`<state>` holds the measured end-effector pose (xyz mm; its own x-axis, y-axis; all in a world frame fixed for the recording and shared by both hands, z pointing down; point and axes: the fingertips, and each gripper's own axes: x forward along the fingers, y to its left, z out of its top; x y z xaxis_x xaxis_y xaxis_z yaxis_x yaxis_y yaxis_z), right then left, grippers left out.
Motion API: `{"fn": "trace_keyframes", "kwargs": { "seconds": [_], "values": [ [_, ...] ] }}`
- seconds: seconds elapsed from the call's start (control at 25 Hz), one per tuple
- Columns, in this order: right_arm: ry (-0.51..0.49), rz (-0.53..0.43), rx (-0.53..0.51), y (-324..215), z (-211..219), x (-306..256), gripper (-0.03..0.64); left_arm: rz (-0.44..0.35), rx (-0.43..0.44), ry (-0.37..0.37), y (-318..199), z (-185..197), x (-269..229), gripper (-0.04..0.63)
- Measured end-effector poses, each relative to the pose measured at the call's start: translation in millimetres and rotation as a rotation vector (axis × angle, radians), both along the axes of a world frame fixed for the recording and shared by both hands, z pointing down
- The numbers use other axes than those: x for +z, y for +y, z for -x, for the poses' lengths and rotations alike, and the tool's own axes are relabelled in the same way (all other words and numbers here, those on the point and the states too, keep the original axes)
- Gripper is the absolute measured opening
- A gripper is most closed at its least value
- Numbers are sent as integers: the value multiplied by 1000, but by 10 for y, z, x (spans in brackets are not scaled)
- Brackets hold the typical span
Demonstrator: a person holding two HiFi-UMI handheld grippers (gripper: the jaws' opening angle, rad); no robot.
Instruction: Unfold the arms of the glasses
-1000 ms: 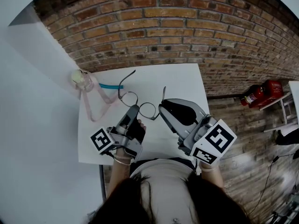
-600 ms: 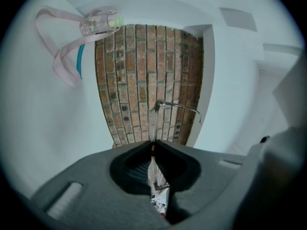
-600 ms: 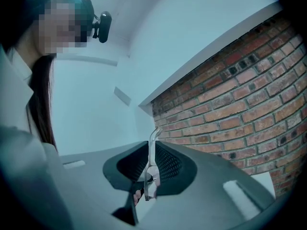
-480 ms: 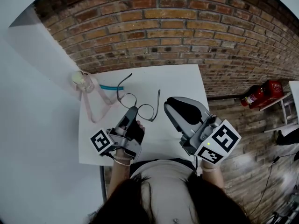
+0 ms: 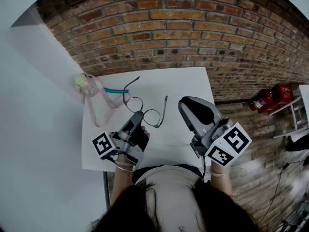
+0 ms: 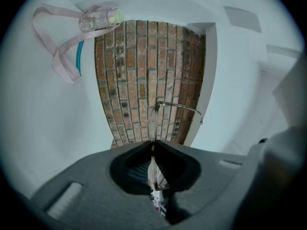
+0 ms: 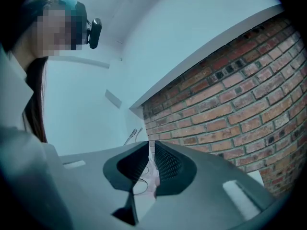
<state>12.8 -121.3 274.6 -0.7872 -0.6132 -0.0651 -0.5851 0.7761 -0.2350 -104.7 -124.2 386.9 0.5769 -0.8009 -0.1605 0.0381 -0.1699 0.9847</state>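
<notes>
Thin wire-rimmed glasses [image 5: 145, 111] lie on the white table [image 5: 186, 81], both arms swung out from the lenses. My left gripper [image 5: 138, 116] is shut on the frame near the lenses. In the left gripper view [image 6: 153, 145] the frame runs edge-on into the closed jaws, and one arm [image 6: 180, 106] sticks out beyond them. My right gripper [image 5: 185, 103] hovers to the right of the glasses, apart from the nearer arm [image 5: 164, 109]. Its jaws [image 7: 149, 150] stand together with only a slit and hold nothing.
A small clear bottle [image 5: 86, 83] with a pink strap [image 5: 96, 111] lies at the table's far left corner, a teal stick [image 5: 115, 89] beside it. A brick wall runs along the far edge. Red extinguishers [image 5: 270, 96] sit on the floor at right.
The right gripper has drawn away to the right from the right arm of the glasses, which now lies swung out. The left gripper keeps its hold.
</notes>
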Motion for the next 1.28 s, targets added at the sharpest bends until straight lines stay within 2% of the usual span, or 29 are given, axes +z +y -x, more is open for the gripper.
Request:
{"fn": "trace_keyframes", "kwargs": {
  "seconds": [0.28, 0.36, 0.64, 0.8, 0.92, 1.28],
  "values": [
    [60, 2, 72, -99, -88, 183, 32, 2, 93, 46, 55, -113, -2, 23],
    [78, 3, 96, -130, -121, 235, 8, 4, 105, 41, 64, -137, 7, 23],
    [110, 25, 154, -234, -226, 410, 6, 1, 153, 38, 103, -227, -11, 25],
    [176, 17, 194, -287, -277, 545, 6, 0, 181, 39, 130, -271, -3, 23],
    [226, 15, 203, -301, -272, 670, 6, -3, 200, 40, 151, -298, 0, 25],
    [287, 51, 208, -351, -228, 855, 6, 5, 236, 49, 178, -331, 10, 24]
  ]
}}
